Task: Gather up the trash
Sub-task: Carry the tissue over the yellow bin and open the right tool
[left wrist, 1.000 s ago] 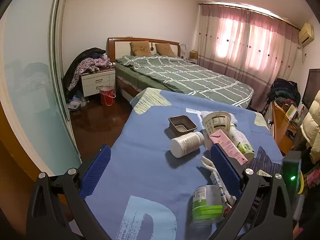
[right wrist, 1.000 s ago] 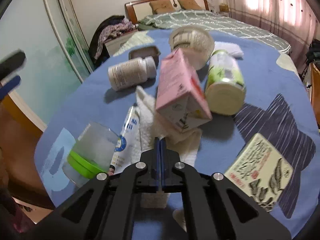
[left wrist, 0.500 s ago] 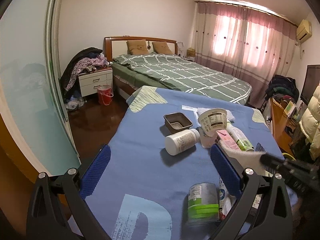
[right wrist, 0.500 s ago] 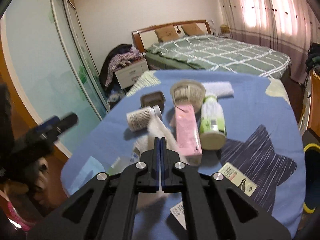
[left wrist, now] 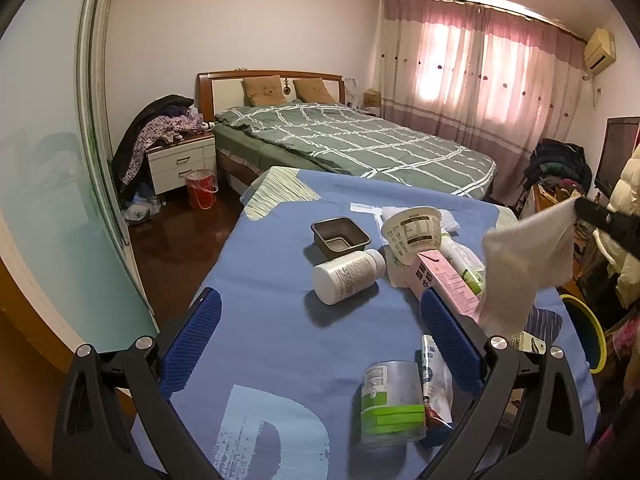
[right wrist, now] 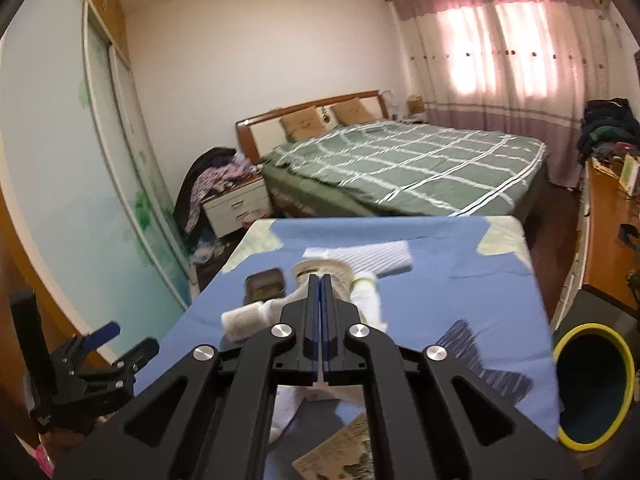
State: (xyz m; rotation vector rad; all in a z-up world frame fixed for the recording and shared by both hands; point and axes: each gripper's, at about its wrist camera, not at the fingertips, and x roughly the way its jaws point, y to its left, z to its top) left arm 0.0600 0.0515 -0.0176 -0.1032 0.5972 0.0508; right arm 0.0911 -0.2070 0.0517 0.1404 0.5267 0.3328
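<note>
My right gripper (right wrist: 321,280), jaws clamped on the hanging white tissue (left wrist: 524,264), has the yellow-rimmed bin (right wrist: 592,384) at the frame's lower right; my left gripper (left wrist: 320,344) gapes empty.

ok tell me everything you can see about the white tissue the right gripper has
The white tissue is a soft, crumpled sheet of paper, limp and creased. The right gripper is shut on its upper corner, so it hangs in the air above the right side of the blue table, touching nothing else. From the left wrist view it droops in front of the pink carton. From the right wrist view its folds bulge out on both sides of the closed fingers and below them. The yellow-rimmed bin stands open to the right.
</note>
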